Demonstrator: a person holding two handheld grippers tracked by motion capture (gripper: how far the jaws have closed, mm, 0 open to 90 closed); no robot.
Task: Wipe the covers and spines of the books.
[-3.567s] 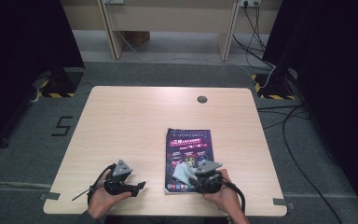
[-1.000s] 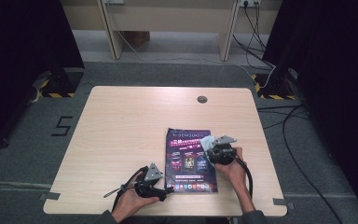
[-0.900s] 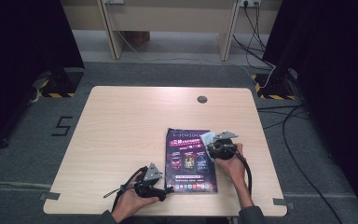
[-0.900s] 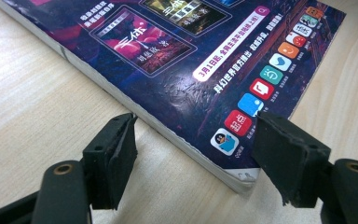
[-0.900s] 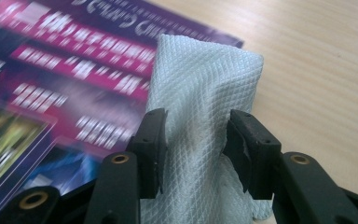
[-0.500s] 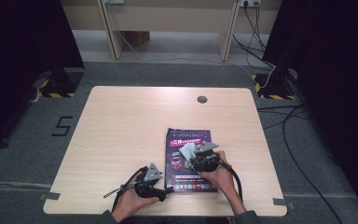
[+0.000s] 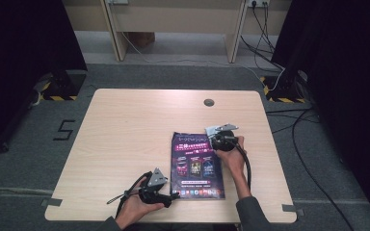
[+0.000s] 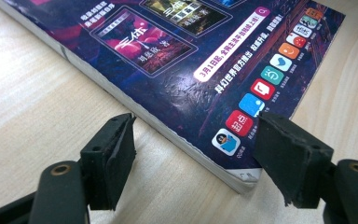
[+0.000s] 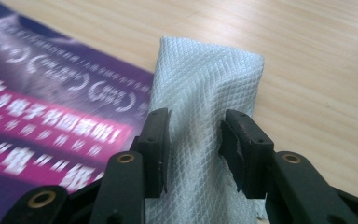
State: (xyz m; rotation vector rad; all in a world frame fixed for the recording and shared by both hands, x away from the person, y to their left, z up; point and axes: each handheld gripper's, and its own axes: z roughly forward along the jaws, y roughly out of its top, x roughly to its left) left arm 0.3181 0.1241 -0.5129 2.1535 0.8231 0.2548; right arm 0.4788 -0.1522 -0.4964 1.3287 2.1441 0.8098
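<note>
Wooden table [image 7: 125,144], lower centre of the high view over grey carpet, bears one magazine [image 7: 196,166] and one white cloth [image 9: 205,93]: the left gripper [image 8: 196,154], spread, straddles the magazine's near corner, while the right gripper [image 9: 193,140], jaws just opening, seemingly pinches the cloth at the magazine's upper right corner.
</note>
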